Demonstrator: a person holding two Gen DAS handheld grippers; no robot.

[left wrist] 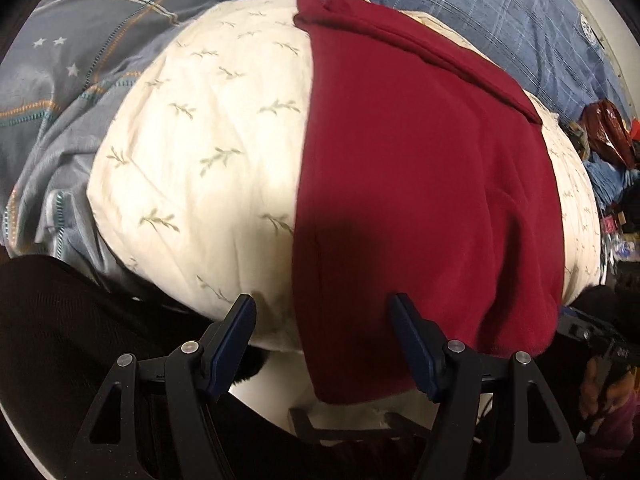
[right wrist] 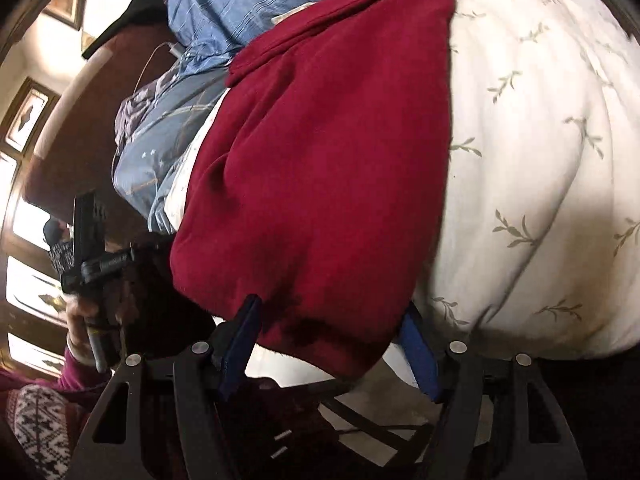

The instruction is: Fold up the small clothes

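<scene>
Now red garment (left wrist: 420, 184) laid flat on cream pillow (left wrist: 200, 152) for folding; left gripper (left wrist: 324, 312) and right gripper (right wrist: 332, 316) released, near hem straddled, nothing grasped.

A dark red fleece garment (right wrist: 320, 168) lies folded on a cream leaf-print pillow (right wrist: 540, 160). The right hand-held gripper (right wrist: 332, 344) straddles its near edge, blue fingers (right wrist: 240, 344) apart. A hand (right wrist: 86, 332) at left holds the left hand-held gripper (right wrist: 90, 240).

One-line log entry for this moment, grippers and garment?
garment: red fleece flat on cream pillow | left hand-held gripper: open, at near hem | right hand-held gripper: open, straddling near corner
</scene>
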